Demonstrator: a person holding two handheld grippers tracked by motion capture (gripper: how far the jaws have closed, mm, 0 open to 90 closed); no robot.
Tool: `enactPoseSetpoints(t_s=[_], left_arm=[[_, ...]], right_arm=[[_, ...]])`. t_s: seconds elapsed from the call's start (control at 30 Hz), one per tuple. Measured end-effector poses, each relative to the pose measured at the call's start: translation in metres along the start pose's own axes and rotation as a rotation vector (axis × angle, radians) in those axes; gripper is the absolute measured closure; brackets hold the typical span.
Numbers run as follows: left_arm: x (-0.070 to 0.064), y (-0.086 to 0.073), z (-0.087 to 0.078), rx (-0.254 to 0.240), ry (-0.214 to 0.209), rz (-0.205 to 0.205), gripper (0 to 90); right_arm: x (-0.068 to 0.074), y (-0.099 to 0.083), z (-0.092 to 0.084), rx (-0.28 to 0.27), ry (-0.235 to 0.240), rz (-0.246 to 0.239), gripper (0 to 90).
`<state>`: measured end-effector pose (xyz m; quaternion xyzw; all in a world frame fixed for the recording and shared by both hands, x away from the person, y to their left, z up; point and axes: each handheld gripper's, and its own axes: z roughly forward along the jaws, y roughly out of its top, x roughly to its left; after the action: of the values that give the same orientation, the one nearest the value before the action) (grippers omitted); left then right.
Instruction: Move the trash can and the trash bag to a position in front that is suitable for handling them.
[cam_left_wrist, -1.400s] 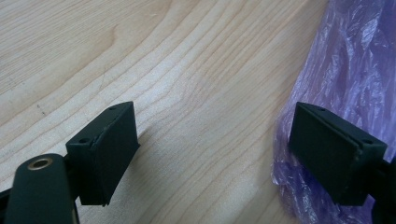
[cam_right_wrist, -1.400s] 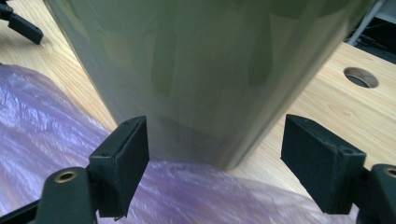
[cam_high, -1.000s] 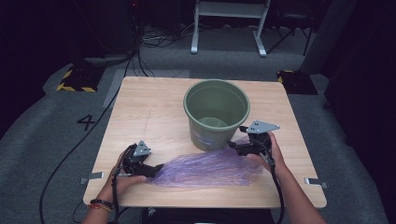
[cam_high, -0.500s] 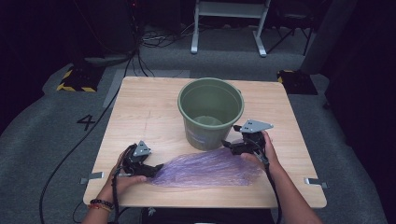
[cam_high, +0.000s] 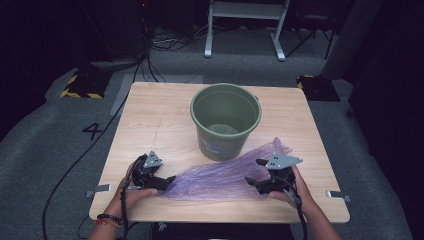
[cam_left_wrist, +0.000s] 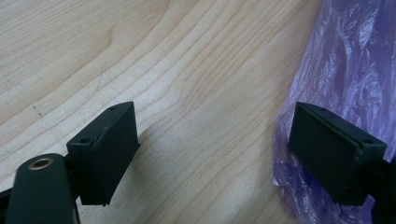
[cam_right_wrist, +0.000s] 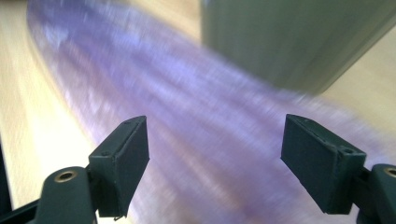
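Purple bag (cam_high: 225, 177) flat on table (cam_high: 155, 125), stretched in front of green bucket (cam_high: 225, 120), far corner reaching past bucket's right side.

Left gripper (cam_high: 167, 181) at bag's left end, fingers wide apart, nothing held, one finger (cam_left_wrist: 334, 156) over film edge.

Right gripper (cam_high: 254, 183) over bag's right part, fingers spread, empty.

Judgement: film light, limp, slippery, tears easily. Best pinch bunched edge at ends, not flat middle.

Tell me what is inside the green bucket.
The green bucket looks empty in the high view: only its bare bottom shows. The near inner wall is hidden by the rim. The purple plastic bag lies outside on the table.
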<state>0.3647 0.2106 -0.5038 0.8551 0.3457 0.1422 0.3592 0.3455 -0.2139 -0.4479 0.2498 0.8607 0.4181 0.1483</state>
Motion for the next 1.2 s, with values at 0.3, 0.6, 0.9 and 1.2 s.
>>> enactPoseSetpoints(t_s=[0.3, 0.6, 0.9, 1.2], left_arm=[[-0.005, 0.004, 0.004, -0.002, -0.020, 0.016, 15.5], [-0.024, 0.022, 0.022, 0.002, -0.042, 0.036, 15.3], [-0.040, 0.040, 0.040, 0.006, -0.038, 0.037, 15.3], [-0.053, 0.059, 0.059, 0.001, -0.069, 0.069, 15.2]], right_arm=[[0.000, -0.038, 0.022, 0.047, 0.000, -0.020, 33.1], [-0.023, -0.049, 0.015, 0.042, -0.049, 0.032, 35.3], [0.001, -0.023, -0.001, -0.030, -0.053, -0.053, 25.2], [0.029, -0.012, 0.036, 0.043, 0.021, -0.135, 23.7]])
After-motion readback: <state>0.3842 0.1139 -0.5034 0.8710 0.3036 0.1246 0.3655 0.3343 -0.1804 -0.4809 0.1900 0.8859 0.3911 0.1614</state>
